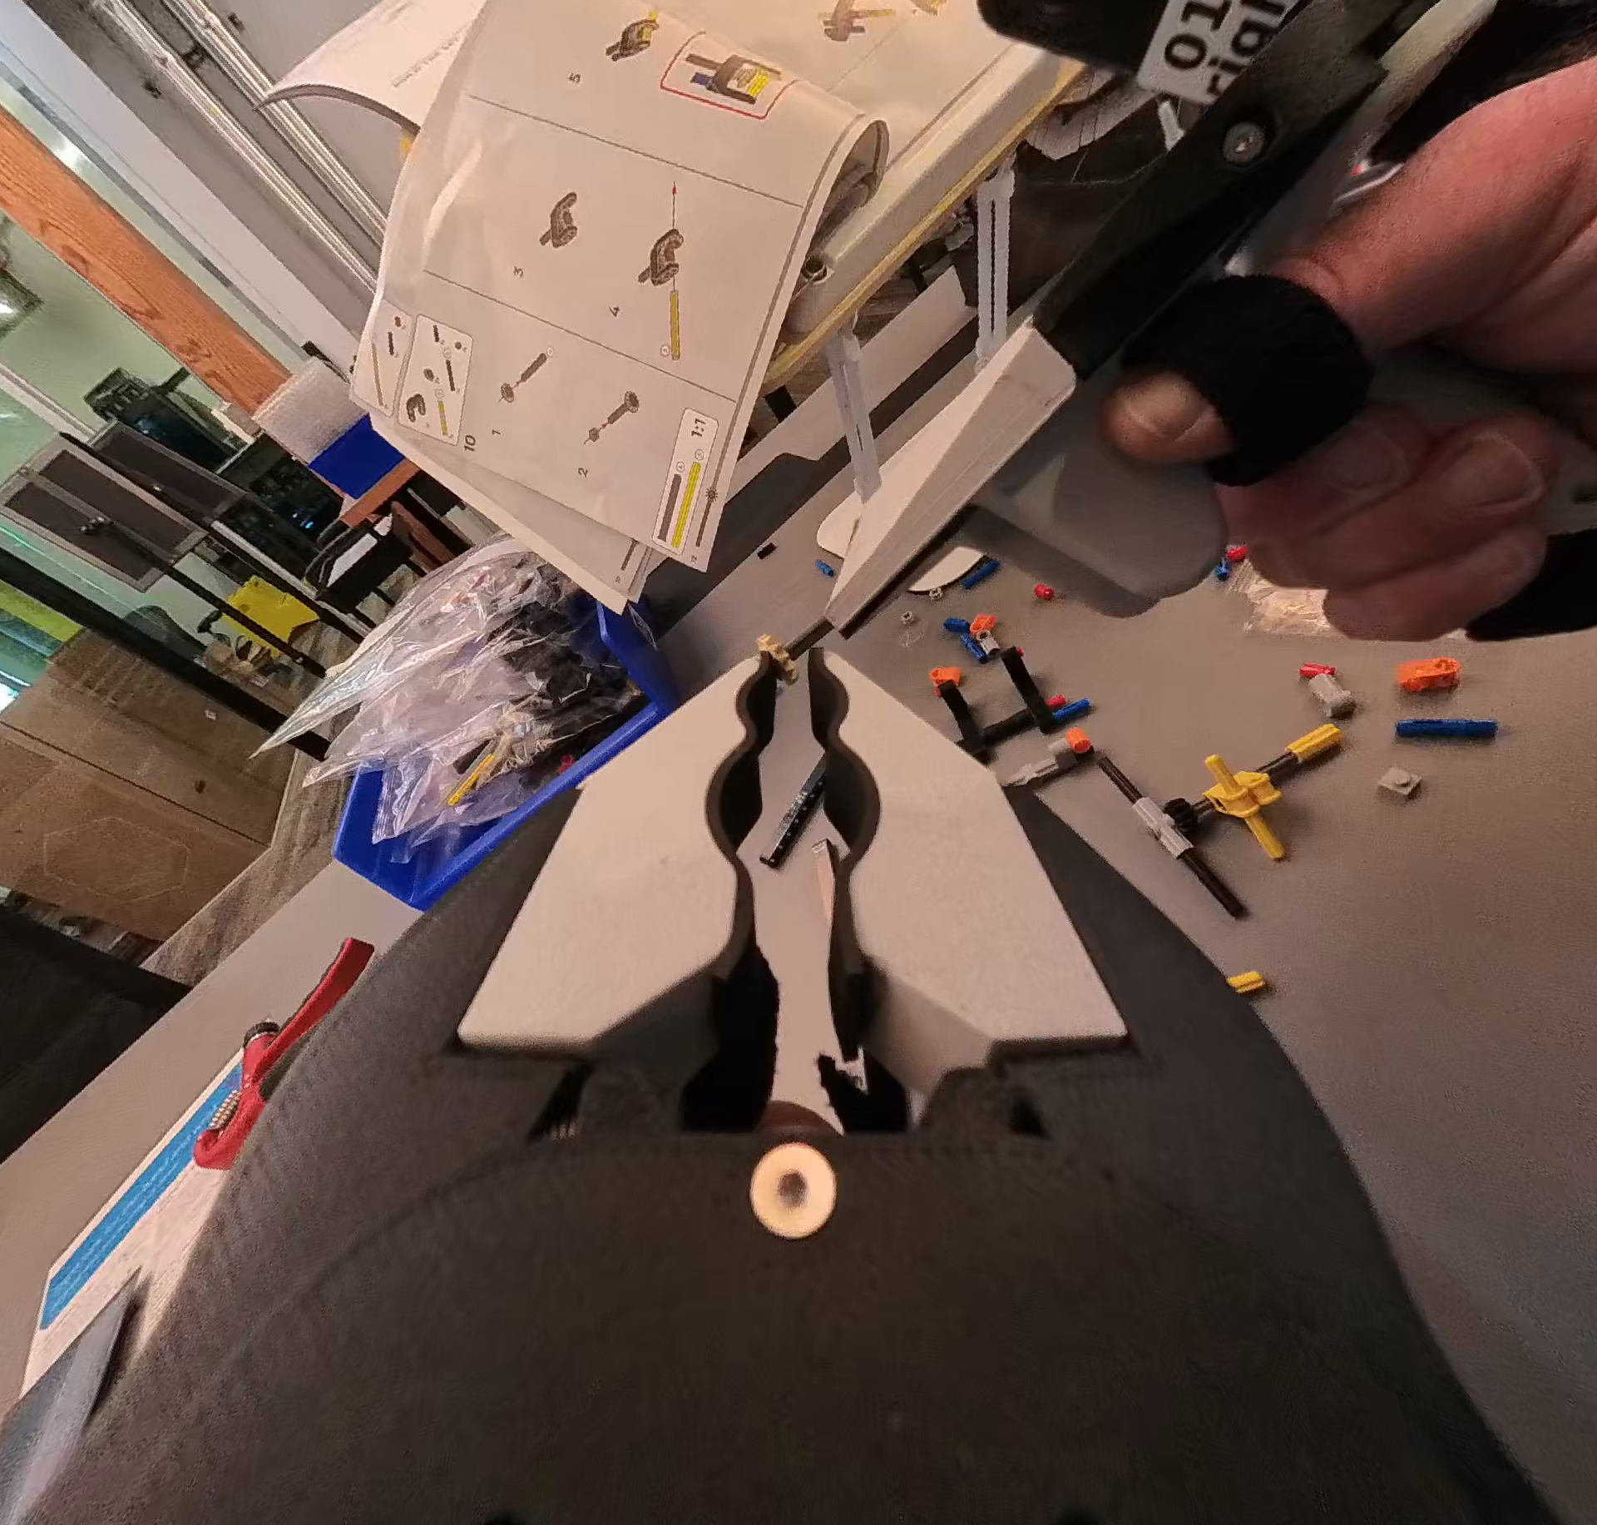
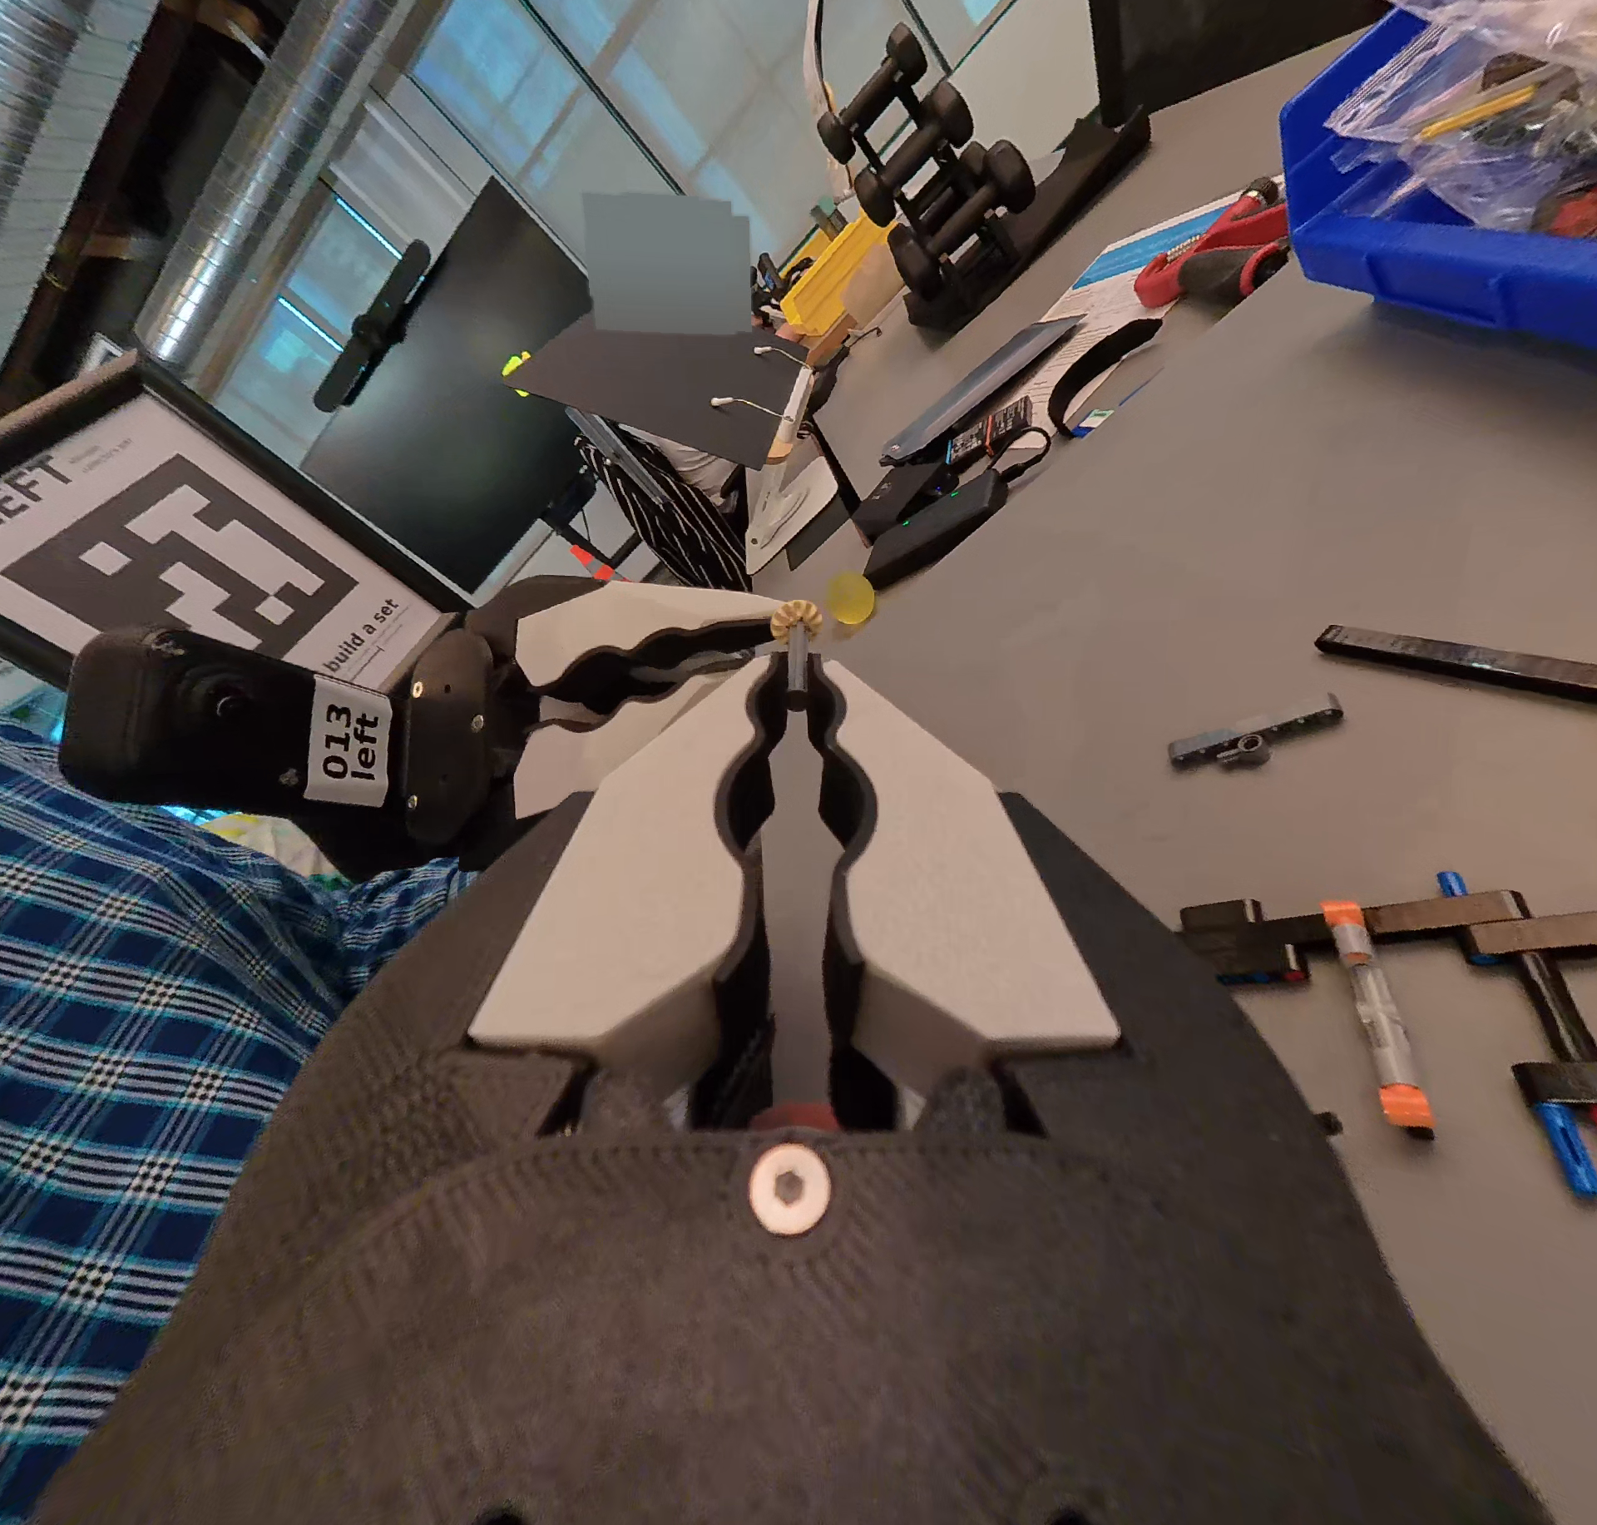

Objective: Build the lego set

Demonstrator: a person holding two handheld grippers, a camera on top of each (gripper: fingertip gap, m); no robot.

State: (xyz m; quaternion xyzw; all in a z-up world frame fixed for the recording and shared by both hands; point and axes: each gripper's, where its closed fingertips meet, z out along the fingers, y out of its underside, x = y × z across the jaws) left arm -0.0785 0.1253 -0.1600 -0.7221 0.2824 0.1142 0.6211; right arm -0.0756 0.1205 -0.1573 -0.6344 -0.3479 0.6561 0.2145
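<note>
The left gripper (image 1: pixel 788 662), closed on a small tan gear (image 2: pixel 793 619), meets tip to tip above the table (image 2: pixel 1296 489) the right gripper (image 2: pixel 797 675), clamped on a dark axle (image 2: pixel 797 673) whose long axis points straight into the gear's hub.

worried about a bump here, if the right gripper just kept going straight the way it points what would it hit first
Probably the left gripper. The right gripper pinches a dark axle whose tip carries the tan gear, and the left gripper's fingertips sit at that gear. Beyond lies the grey table; depth is unclear.
</note>
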